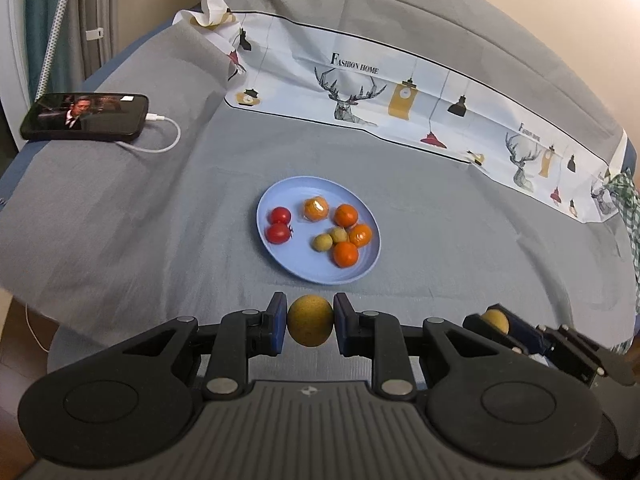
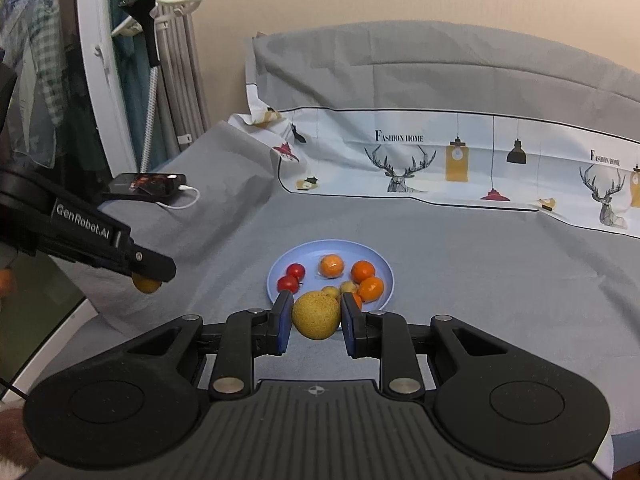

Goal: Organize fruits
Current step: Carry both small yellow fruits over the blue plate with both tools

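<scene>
both grippers clamp small yellow-brown fruits, the left gripper [image 1: 310, 326] on one round fruit [image 1: 310, 326] and the right gripper [image 2: 316, 317] on another [image 2: 316, 317], with the blue plate [image 1: 280, 196] of sorted tomatoes, oranges and longans straight ahead, nearer the right one.

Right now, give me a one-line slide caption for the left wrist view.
Left gripper clamps a tan round fruit short of the blue plate of tomatoes and oranges; right gripper holds another.
</scene>
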The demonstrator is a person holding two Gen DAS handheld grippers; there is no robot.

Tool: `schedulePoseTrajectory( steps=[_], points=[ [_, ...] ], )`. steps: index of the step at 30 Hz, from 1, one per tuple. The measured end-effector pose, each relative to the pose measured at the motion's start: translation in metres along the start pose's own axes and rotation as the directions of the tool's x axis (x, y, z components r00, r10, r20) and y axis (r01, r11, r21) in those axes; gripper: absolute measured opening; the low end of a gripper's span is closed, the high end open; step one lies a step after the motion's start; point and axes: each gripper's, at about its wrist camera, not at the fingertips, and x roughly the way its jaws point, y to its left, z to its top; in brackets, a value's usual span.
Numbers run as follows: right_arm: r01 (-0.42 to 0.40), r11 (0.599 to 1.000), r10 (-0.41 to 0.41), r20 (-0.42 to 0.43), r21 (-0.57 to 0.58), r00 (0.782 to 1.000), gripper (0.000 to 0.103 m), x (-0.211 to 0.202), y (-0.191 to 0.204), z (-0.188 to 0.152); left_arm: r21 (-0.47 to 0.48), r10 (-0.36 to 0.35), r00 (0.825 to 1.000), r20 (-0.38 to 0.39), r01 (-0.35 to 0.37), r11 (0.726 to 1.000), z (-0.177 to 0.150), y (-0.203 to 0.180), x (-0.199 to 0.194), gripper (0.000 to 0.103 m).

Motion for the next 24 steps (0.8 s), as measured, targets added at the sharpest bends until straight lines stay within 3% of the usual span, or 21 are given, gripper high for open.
schedulePoseTrajectory(
  steps=[7,17,24],
  points=[
    [0.025,1.0,-0.025,-0.038,0.007,0.999,0.027,0.054,-0.01,0.011,0.001,0.002,1.0,-0.031,-0.002,1.0,0.039,-0.006,0.055,0.027],
    [0.036,0.998,-0.04,-0.101,-0.046,0.994,0.027,0.154,-0.027,0.026,0.004,0.011,0.994,-0.113,-0.011,1.0,0.09,-0.006,0.164,0.027],
    [0.007,0.995,-0.021,-0.144,-0.099,0.989,0.027,0.22,-0.033,0.028,0.011,0.064,0.987,-0.15,-0.063,0.998,0.111,0.001,0.226,0.027]
  ],
)
